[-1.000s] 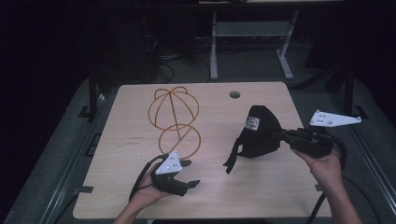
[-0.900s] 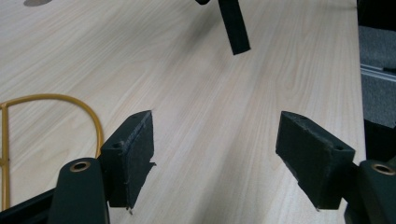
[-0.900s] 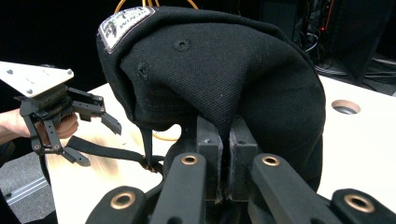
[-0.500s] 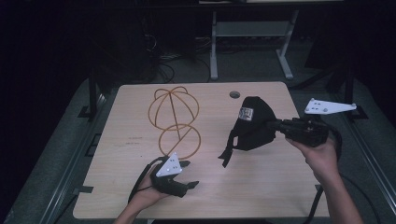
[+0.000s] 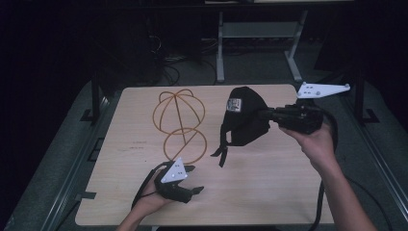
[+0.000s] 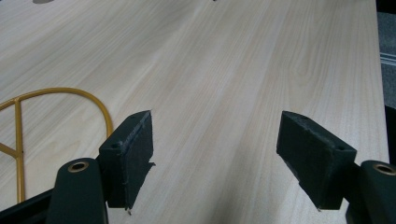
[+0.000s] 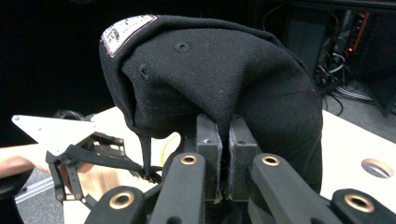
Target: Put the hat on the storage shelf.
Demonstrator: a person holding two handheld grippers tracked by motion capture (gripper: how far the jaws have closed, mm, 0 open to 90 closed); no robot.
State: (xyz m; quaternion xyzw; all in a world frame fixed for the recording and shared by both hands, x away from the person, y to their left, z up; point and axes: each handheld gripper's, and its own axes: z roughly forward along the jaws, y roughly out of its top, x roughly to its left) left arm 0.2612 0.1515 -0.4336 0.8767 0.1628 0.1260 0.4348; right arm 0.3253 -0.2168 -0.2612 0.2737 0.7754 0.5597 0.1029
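A black cap (image 5: 243,118) with a white patch hangs in the air above the right half of the table, its strap dangling. My right gripper (image 5: 262,114) is shut on a fold of the cap (image 7: 219,79); its pads (image 7: 208,154) pinch the cloth tight. A gold wire hat stand (image 5: 179,122) rests on the table's middle left, its base ring toward me. My left gripper (image 5: 191,182) sits low at the front edge, just before the wire stand (image 6: 56,100), jaws open with bare wood between the pads (image 6: 133,154).
The wooden table (image 5: 288,192) has a round hole (image 7: 376,167) near its far edge. A metal rack leg (image 5: 220,45) and cables stand behind the table in the dark. The left hand with its gripper (image 7: 70,144) is seen beyond the cap.
My right gripper has lifted the cap and carried it up and toward the far side of the table. The left gripper has stayed where it was.
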